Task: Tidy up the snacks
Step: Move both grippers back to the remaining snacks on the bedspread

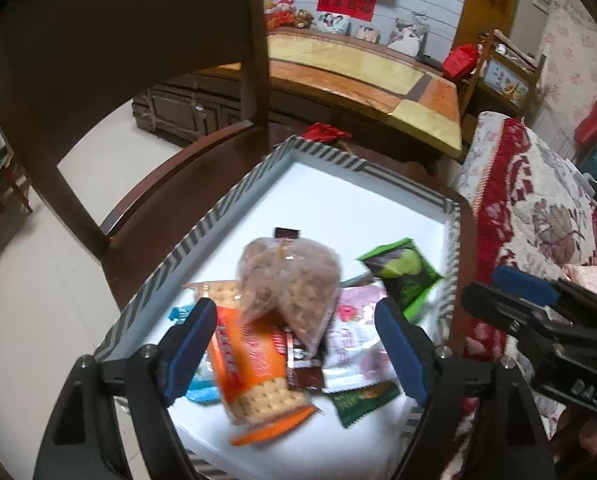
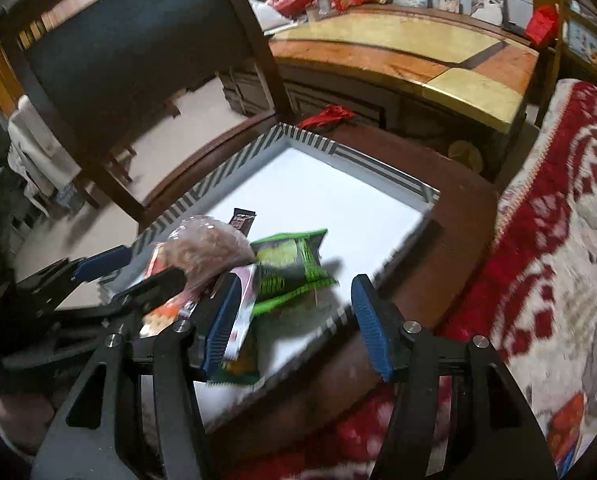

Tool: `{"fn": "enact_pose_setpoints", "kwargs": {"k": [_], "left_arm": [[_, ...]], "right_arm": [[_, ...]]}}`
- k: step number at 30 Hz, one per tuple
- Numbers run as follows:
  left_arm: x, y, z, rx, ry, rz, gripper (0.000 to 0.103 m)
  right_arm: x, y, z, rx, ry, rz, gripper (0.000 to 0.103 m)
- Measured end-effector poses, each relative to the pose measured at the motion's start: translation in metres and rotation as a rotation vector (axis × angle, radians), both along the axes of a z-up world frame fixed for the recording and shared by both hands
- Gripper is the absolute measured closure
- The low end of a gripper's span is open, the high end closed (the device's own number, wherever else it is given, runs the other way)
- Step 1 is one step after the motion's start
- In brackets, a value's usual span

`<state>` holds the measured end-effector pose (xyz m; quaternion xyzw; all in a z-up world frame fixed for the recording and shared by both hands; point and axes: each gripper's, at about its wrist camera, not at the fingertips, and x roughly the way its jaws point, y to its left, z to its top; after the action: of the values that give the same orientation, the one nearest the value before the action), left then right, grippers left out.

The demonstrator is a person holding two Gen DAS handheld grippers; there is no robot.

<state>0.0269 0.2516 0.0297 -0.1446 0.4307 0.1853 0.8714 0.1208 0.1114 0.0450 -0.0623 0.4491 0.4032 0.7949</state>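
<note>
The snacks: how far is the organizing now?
Done: the snacks lie in the striped tray, but only as a loose heap at its near end; the far part is bare. In hand: nothing; the left gripper and right gripper are open above the heap. Left: sorting the clear bag, green packet and orange crackers.

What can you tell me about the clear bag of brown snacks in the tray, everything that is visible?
The clear bag of brown snacks is a soft, see-through plastic pouch, bulging with small brownish pieces, its top gathered into a neck. It lies on top of the pile in the white tray with the striped rim, resting on the orange cracker packet and a dark brown wrapper, with the pink packet beside it. The open left gripper frames it without touching it.
</note>
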Motion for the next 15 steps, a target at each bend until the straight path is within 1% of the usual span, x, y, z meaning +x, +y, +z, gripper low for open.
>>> {"fn": "enact_pose_setpoints", "kwargs": {"k": [5,8,13,15], "left_arm": [[-0.001,-0.03,0.011,-0.002,-0.024,-0.054,0.02],[0.002,-0.054,0.016,0.003,-0.031,-0.102,0.02],[0.009,-0.094,0.02,0.008,-0.03,-0.179,0.02],[0.011,-0.11,0.021,0.012,-0.027,-0.207,0.02]], "right_arm": [[-0.018,-0.052,0.011,0.062,-0.004,-0.07,0.046],[-0.031,-0.083,0.018,0.051,-0.037,-0.106,0.046],[-0.04,-0.13,0.025,0.064,-0.034,-0.173,0.046],[-0.044,-0.149,0.026,0.051,-0.047,-0.199,0.046]]}}
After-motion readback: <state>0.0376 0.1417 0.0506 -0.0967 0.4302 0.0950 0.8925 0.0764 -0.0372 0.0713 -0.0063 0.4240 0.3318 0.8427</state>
